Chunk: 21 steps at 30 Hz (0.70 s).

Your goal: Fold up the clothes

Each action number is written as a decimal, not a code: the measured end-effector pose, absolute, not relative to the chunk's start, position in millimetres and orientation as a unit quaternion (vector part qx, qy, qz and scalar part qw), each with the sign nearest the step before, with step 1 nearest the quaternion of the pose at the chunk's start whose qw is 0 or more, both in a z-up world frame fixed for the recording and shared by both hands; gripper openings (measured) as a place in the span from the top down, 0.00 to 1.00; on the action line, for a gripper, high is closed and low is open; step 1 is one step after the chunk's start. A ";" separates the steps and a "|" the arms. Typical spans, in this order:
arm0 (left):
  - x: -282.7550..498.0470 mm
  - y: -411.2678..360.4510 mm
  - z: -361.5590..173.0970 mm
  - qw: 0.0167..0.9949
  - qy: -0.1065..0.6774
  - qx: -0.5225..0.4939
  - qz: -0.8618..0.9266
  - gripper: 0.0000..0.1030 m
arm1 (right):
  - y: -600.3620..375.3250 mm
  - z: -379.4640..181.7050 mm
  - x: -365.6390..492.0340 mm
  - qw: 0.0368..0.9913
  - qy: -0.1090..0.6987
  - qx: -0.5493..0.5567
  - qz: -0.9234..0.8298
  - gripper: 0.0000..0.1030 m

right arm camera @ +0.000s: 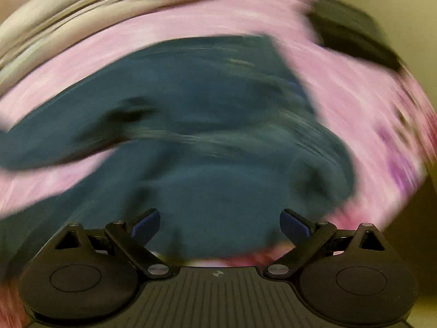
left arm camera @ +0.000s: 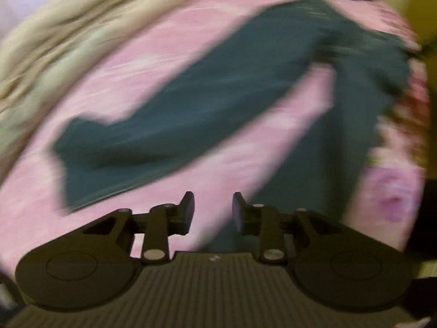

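Left wrist view: heavily blurred. Dark teal fabric garment [left arm camera: 218,104] spread on a pink patterned bedcover [left arm camera: 169,54], one long sleeve-like part reaching toward the lower left, the body off to the right. Cream rumpled blanket [left arm camera: 54,32] along the upper left edge. Left gripper [left arm camera: 213,210] above the pink cover, jaws narrowly parted, nothing between them.

Right wrist view: also smeared. Same teal garment [right arm camera: 204,125] filling the middle, bunched and creased rather than flat, pink cover [right arm camera: 341,87] around it, a dark black object [right arm camera: 352,38] at the upper right, too blurred to identify. Right gripper [right arm camera: 220,225] over the garment's near part, jaws wide apart, no cloth pinched.

Likely risks: with both tongs empty and the cloth rumpled, grabbing 2 layers at once or a mid-panel bunch instead of an edge, giving a crooked fold; pinching the bedcover along with the garment.
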<state>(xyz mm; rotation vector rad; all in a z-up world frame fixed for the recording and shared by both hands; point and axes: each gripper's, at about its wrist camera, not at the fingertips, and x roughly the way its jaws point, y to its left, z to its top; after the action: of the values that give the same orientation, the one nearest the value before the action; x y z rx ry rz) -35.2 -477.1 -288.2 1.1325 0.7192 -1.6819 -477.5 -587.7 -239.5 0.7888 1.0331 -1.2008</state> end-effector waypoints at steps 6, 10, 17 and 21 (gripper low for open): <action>-163.7 -487.0 -304.0 0.388 0.264 0.489 -0.736 0.65 | -620.5 -268.5 -606.1 0.589 0.305 0.475 -0.577 0.06; -218.5 -519.6 -309.4 0.364 0.254 0.503 -0.742 0.64 | -647.3 -306.4 -651.7 0.605 0.226 0.531 -0.548 0.07; -312.8 -584.4 -317.5 0.322 0.217 0.533 -0.752 0.64 | -695.4 -337.0 -683.4 0.606 0.136 0.609 -0.494 0.37; -358.3 -619.9 -312.5 0.305 0.200 0.530 -0.765 0.64 | -733.5 -305.8 -708.9 0.597 0.166 0.619 -0.482 0.81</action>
<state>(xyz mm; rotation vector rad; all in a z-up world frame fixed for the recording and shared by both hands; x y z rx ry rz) -358.3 -619.9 -312.5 1.4037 0.5286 -2.0264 -708.9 -733.5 -305.8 1.4373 0.3851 -1.1180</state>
